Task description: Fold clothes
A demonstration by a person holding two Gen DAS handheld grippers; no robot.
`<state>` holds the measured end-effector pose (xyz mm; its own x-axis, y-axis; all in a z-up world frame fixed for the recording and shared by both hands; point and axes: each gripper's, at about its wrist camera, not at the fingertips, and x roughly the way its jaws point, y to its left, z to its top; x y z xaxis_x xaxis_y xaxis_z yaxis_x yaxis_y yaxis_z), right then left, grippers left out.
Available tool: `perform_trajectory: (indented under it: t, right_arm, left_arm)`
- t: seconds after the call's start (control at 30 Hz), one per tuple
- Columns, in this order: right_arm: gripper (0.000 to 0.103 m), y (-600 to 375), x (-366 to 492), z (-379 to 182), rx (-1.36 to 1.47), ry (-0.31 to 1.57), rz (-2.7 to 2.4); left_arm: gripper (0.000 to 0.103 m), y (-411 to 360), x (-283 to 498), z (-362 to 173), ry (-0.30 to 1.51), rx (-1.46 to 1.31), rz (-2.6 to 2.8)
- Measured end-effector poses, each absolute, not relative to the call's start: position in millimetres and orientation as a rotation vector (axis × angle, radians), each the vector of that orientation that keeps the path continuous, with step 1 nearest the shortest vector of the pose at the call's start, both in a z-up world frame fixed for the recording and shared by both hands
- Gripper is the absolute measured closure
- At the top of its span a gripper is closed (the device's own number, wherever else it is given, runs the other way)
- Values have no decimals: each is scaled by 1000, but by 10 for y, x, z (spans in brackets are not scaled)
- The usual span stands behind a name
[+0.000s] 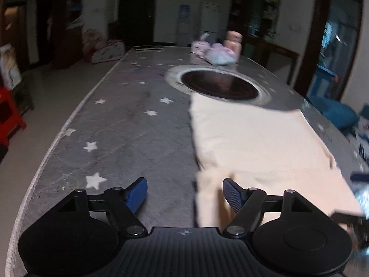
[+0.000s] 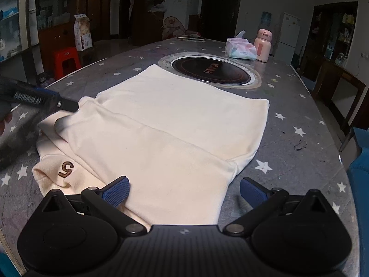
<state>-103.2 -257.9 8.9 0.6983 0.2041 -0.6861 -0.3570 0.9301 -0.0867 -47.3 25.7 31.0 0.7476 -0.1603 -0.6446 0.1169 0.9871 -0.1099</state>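
Note:
A cream garment (image 2: pixel 175 124) lies folded flat on the grey star-patterned table (image 2: pixel 299 152), with a brown "5" (image 2: pixel 66 168) stitched on its near left corner. My right gripper (image 2: pixel 184 189) is open just above the garment's near edge, its fingers wide apart and the cloth lying between them unpinched. My left gripper (image 1: pixel 184 191) is open at the garment's (image 1: pixel 253 138) left near corner. The cloth edge lies beside its right finger, and bare table (image 1: pixel 129 127) shows under the rest of the gap. From the right wrist, the left gripper (image 2: pixel 71 107) touches the garment's left fold.
A round induction hob (image 2: pixel 209 70) is set into the table just beyond the garment. A tissue pack (image 2: pixel 241 50) and a pink bottle (image 2: pixel 263 46) stand at the far end. A red stool (image 2: pixel 65 61) is off the left side, and a blue seat (image 2: pixel 359 173) off the right.

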Motion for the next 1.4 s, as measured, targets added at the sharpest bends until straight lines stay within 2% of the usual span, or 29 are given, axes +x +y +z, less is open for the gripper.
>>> perform_trajectory:
  t: [0.33,0.4,0.6,0.67,0.77,0.8,0.97,1.03,1.13,1.27,1.37,1.4]
  right_arm:
    - [0,-2571,-998,70,-218,746,320]
    - [0,-2574,-989,73,-219,746,321]
    - [0,-2582,-1006,148,-229,712,321]
    - [0,-2564,-981,90,-240,736,326]
    - [0,-2548,-997,77,-258,734,331]
    - [0,-2554,-1011,101,-265,729,335]
    - [0,-2637,-1131,264,-299,703,375]
    - [0,-2671,-1184,304,-309,708,395]
    - [0,-2720,-1283,355,-321,722,425]
    - [0,-2751,-1383,368,-341,739,449]
    - [1,-2751,-1459,354,-373,751,462]
    - [2,-2750,-1484,347,-382,756,468]
  left_arm:
    - [29,336,-272,187,738,-18,-142]
    - [35,343,-267,185,741,23,-101]
    - [35,352,-459,342,705,27,-148]
    - [32,252,-617,420,677,60,-233]
    - [16,105,-867,512,638,124,-359]
    - [14,69,-957,518,629,156,-395]
    - [14,-102,-1395,502,583,317,-563]
    - [16,-180,-1563,446,548,404,-607]
    - [25,-270,-1704,341,524,494,-641]
    - [45,-346,-1680,236,545,513,-657]
    - [49,-431,-1685,169,514,565,-665]
    - [58,-457,-1699,149,504,582,-671]
